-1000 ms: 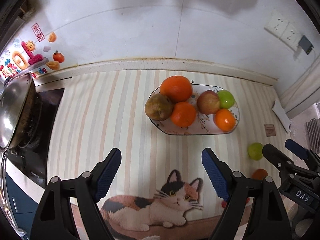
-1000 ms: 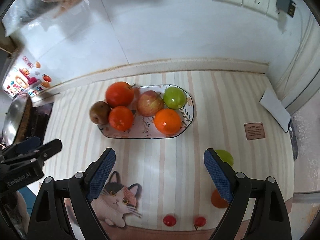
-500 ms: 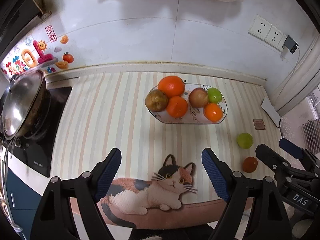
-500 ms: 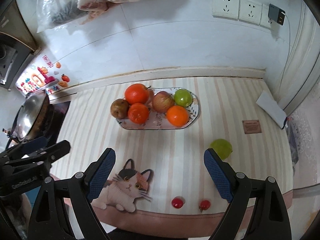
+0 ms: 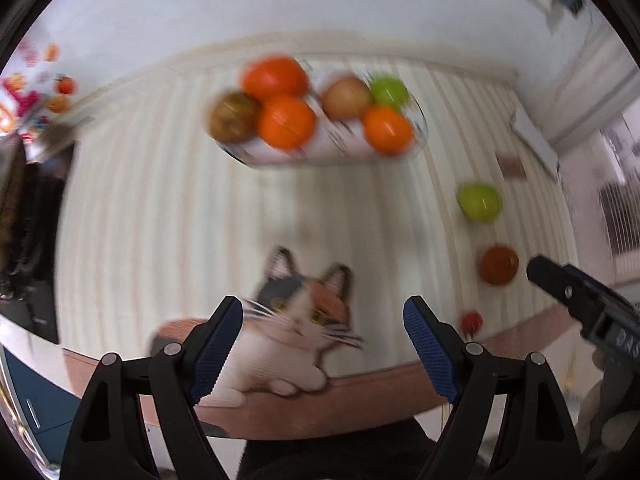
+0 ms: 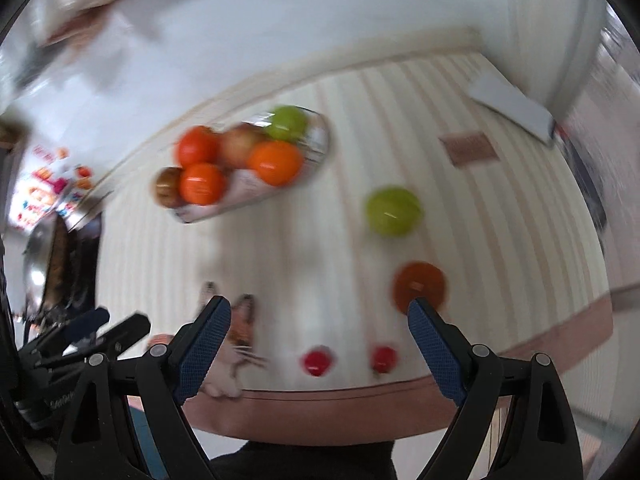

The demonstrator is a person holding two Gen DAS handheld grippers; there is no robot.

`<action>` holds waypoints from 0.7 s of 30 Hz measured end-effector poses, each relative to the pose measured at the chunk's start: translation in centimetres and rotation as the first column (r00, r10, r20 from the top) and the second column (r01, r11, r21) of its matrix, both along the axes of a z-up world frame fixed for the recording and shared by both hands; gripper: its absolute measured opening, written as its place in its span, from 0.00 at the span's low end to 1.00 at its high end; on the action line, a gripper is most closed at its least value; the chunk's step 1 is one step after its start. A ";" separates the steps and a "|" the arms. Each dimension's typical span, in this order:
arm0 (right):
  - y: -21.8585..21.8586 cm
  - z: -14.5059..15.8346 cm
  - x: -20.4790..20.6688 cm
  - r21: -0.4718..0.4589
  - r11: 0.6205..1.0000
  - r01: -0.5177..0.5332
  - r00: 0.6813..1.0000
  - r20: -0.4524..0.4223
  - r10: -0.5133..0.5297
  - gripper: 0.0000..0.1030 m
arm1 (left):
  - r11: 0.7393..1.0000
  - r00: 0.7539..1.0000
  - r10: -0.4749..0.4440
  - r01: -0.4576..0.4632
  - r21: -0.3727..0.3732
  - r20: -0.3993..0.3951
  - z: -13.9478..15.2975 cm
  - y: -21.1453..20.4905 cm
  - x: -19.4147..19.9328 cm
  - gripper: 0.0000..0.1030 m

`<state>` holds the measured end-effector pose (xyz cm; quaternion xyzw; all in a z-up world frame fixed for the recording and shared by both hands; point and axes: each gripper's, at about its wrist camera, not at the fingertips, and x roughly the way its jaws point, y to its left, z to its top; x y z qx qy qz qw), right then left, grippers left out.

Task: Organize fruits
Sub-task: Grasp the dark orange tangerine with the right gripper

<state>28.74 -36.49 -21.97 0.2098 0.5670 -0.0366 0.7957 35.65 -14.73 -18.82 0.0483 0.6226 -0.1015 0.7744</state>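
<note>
Both views are smeared by motion blur; fruit outlines on the oval plate [image 5: 416,136] are soft and its printed pattern cannot be read. The plate's far rim is hidden behind the piled fruit. In the right wrist view the dark orange-red fruit [image 6: 418,286] is partly covered by a right gripper fingertip, and the cat print [image 6: 230,344] on the striped mat [image 6: 320,272] is mostly hidden behind the other finger. The stove area to the left of the plate is too dark and blurred to detail.

On the plate [image 6: 320,144]: three oranges, a brown fruit [image 5: 234,116], a reddish apple [image 5: 346,98] and a green fruit [image 5: 388,90], packed touching one another.

Off the plate, on the mat to its right and nearer the camera: a loose green fruit [image 5: 479,202], then the dark orange-red fruit [image 5: 498,264] nearer still, the two apart. Two small red fruits [image 6: 316,360] lie near the mat's front border, well apart from the plate.

The left gripper [image 5: 322,344] is spread wide above the cat print [image 5: 296,320], holding nothing, touching nothing. The right gripper [image 6: 318,340] is likewise spread wide and empty, above the mat's front edge; whether its finger contacts the dark orange-red fruit cannot be told.
</note>
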 end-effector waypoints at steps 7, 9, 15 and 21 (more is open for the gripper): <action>-5.0 -5.9 -0.1 0.038 0.994 0.104 0.992 -0.079 -0.101 0.89 | 0.997 0.986 -0.079 0.075 -0.030 -0.147 -5.1 -5.4 1.1 0.80; -5.6 -7.2 0.3 0.045 0.993 0.109 0.990 -0.091 -0.105 0.86 | 0.996 0.985 -0.092 0.090 -0.022 -0.146 -5.6 -6.9 1.9 0.80; -6.1 -12.0 1.6 0.109 0.985 0.130 0.983 -0.146 -0.114 0.65 | 0.990 0.982 -0.133 0.137 0.022 -0.132 -6.3 -10.5 5.1 0.80; -6.8 -12.3 2.1 0.105 0.983 0.148 0.985 -0.104 -0.137 0.58 | 0.987 0.980 -0.155 0.158 0.017 -0.123 -5.8 -12.7 7.9 0.80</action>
